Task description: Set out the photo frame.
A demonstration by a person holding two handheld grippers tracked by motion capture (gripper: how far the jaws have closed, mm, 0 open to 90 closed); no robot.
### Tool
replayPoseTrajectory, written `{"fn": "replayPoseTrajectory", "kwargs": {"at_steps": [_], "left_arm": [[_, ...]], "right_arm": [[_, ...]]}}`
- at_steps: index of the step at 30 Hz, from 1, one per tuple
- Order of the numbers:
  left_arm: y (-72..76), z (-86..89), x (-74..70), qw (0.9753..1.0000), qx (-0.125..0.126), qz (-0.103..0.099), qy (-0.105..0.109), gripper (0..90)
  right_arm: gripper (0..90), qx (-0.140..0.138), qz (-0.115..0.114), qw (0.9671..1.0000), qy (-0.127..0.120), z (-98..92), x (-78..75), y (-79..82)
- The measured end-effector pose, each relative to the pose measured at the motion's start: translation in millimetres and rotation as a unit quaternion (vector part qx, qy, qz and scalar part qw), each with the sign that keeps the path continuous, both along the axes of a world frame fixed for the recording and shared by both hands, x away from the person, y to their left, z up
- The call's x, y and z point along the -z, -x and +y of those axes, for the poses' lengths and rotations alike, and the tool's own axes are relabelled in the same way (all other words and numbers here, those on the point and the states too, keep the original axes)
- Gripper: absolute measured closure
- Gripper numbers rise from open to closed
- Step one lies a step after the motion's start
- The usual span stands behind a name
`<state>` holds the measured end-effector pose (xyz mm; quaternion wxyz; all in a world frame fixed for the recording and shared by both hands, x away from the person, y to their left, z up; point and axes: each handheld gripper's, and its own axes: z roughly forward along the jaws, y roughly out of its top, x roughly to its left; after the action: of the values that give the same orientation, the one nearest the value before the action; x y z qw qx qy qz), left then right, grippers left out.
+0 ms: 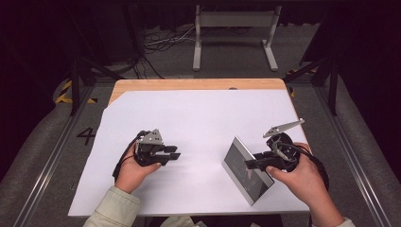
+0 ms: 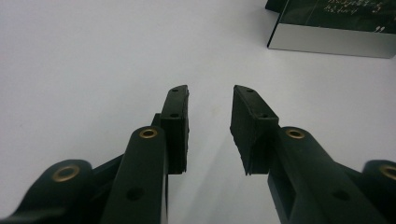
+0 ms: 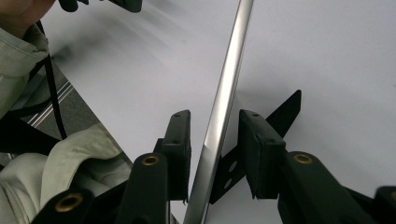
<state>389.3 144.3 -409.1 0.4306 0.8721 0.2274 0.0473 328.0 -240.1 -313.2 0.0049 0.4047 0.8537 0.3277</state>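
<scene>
A wooden bench (image 1: 198, 84) seen from above, almost wholly covered by a white sheet (image 1: 198, 118). A person's two forearms come in from the near edge, each hand holding a black two-jaw gripper.

The left gripper (image 1: 174, 152) hovers or rests low over the sheet, near the near-left part of the bench, its jaws pointing towards the right side. In the left gripper view, the left gripper (image 2: 210, 126) has its jaws a moderate way apart with nothing between them, only bare white sheet below. A pale green sleeve (image 1: 113, 208) covers the left forearm.

The right gripper (image 1: 250, 164) is at the near-right part of the bench, its jaws pointing left. It is at a thin flat box (image 1: 247, 171) with a dark face and silver edges, which stands tilted on one long edge on the sheet, its dark face turned up and towards the left. In the right gripper view, the silver edge of the box (image 3: 224, 107) runs up between the jaws of the right gripper (image 3: 215, 149). The jaws sit one on each side of the box, narrow, with a slim gap visible on either side, so a firm clamp cannot be told. In the left gripper view, the box (image 2: 331, 28) appears at the top right, well apart from the left gripper.
</scene>
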Motion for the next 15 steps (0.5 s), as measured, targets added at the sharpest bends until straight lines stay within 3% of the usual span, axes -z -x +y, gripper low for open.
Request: {"fn": "replayPoseTrajectory", "kwargs": {"at_steps": [15], "left_arm": [[0.1, -2.3, 2.2, 1.0, 0.0, 0.007, 0.001, 67.0]], "right_arm": [[73.9, 0.001, 0.011, 0.9998, 0.016, 5.0, 1.7, 0.0]]}}
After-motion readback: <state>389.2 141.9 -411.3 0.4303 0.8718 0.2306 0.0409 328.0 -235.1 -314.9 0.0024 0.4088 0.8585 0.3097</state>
